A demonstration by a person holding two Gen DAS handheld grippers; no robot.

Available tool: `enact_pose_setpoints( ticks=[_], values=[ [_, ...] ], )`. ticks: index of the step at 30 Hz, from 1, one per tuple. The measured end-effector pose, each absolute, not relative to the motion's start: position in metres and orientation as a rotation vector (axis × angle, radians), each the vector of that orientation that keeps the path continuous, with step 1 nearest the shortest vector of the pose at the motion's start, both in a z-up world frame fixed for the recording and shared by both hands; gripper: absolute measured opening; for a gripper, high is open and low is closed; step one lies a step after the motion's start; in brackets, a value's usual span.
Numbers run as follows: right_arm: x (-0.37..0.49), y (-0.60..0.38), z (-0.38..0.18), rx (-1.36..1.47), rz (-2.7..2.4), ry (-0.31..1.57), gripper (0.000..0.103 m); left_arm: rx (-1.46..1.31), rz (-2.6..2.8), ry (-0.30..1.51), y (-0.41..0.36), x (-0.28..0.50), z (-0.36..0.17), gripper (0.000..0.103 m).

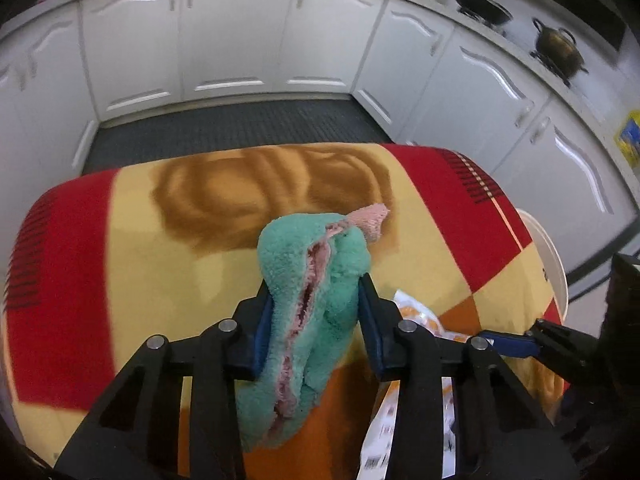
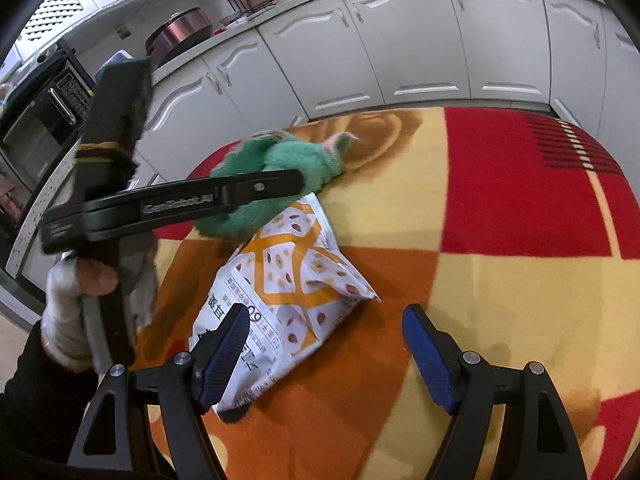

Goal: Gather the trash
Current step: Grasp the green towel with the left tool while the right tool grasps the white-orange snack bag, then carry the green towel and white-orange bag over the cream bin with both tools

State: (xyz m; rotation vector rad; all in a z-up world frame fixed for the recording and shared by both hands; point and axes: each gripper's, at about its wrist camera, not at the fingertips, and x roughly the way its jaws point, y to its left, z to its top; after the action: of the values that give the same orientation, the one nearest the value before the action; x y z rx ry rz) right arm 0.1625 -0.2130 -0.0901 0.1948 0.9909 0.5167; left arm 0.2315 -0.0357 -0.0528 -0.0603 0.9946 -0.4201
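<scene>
My left gripper [image 1: 316, 300] is shut on a fluffy green cloth with pink lining [image 1: 308, 280], held just above the table; the cloth also shows in the right wrist view [image 2: 280, 164] behind the left gripper's black arm. A white and orange snack bag [image 2: 288, 276] lies flat on the blanket-covered table [image 2: 500, 208], part of it under the cloth. My right gripper [image 2: 326, 344] is open, with its left finger over the bag's near corner. The bag's edge shows in the left wrist view [image 1: 424, 316], beside the right gripper's blue finger [image 1: 508, 346].
The table is covered by a red, yellow and orange blanket [image 1: 140, 264]. White kitchen cabinets [image 1: 224, 36] run around the room. A wok [image 1: 480, 0] and a pot [image 1: 558, 46] sit on the stove. A white bin rim [image 1: 554, 256] stands at the table's right edge.
</scene>
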Motion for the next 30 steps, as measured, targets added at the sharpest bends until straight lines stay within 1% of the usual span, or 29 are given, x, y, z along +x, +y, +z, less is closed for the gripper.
enact_pose_setpoints(
  ticks=[3, 4, 5, 6, 7, 9, 13, 18, 30],
  values=[
    [0.169, -0.208, -0.093, 0.214, 0.529, 0.971, 0.076, -0.116, -0.394, 0.986, -0.016, 0.218, -0.048, 0.035],
    [0.171, -0.205, -0.094, 0.215, 0.530, 0.964, 0.072, -0.127, -0.386, 0.981, -0.010, 0.212, -0.047, 0.035],
    [0.174, -0.202, -0.096, 0.213, 0.528, 0.958, 0.064, -0.138, -0.384, 0.975, -0.005, 0.205, -0.044, 0.035],
    [0.176, -0.201, -0.097, 0.213, 0.529, 0.957, 0.048, -0.145, -0.380, 0.970, -0.001, 0.199, -0.042, 0.035],
    [0.178, -0.199, -0.096, 0.217, 0.533, 0.955, 0.041, -0.151, -0.375, 0.963, 0.002, 0.192, -0.041, 0.035],
    [0.176, -0.198, -0.094, 0.219, 0.551, 0.950, 0.032, -0.163, -0.367, 0.949, 0.006, 0.181, -0.037, 0.035],
    [0.166, -0.198, -0.085, 0.188, 0.570, 0.926, 0.028, -0.194, -0.347, 0.927, 0.009, 0.162, -0.034, 0.035],
    [0.145, -0.215, -0.070, 0.170, 0.562, 0.885, 0.028, -0.218, -0.331, 0.923, 0.006, 0.147, -0.034, 0.035],
    [0.113, -0.277, -0.047, 0.201, 0.471, 0.820, 0.028, -0.159, -0.363, 0.899, -0.047, 0.120, -0.025, 0.035]
  ],
)
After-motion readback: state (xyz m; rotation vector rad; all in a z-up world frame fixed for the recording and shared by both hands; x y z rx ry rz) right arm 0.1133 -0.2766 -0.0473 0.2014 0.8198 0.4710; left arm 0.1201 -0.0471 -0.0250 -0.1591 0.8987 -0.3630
